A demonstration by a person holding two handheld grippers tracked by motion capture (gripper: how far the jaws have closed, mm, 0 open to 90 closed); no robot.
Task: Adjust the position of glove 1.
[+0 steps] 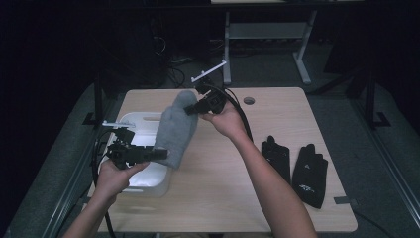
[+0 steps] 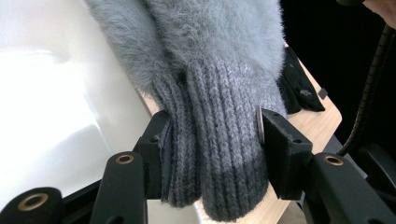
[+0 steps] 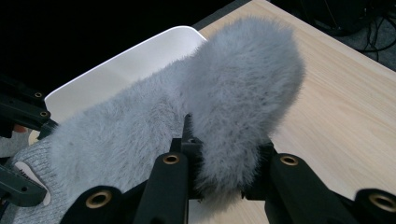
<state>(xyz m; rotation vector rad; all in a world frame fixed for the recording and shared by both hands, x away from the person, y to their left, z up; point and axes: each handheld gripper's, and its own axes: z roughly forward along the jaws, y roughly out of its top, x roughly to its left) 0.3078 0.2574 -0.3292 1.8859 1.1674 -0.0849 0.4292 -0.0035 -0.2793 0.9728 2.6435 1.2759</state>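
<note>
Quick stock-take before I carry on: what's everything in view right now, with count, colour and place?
Mitten: 1, grey and fuzzy with a ribbed cuff, held in the air between both grippers, over the bin's right edge.
Bin: 1, white, on the table's left part.
Gloves: 2, black, flat on the table's right part, side by side.
Table: 1, light wood, with a round hole near the far edge.
Desk frame: 1, white, on the floor beyond the table.
Left gripper: 1, black, shut on the mitten's cuff.
Right gripper: 1, black, shut on the mitten's fuzzy end.
Hands: 2, one on each gripper.
</note>
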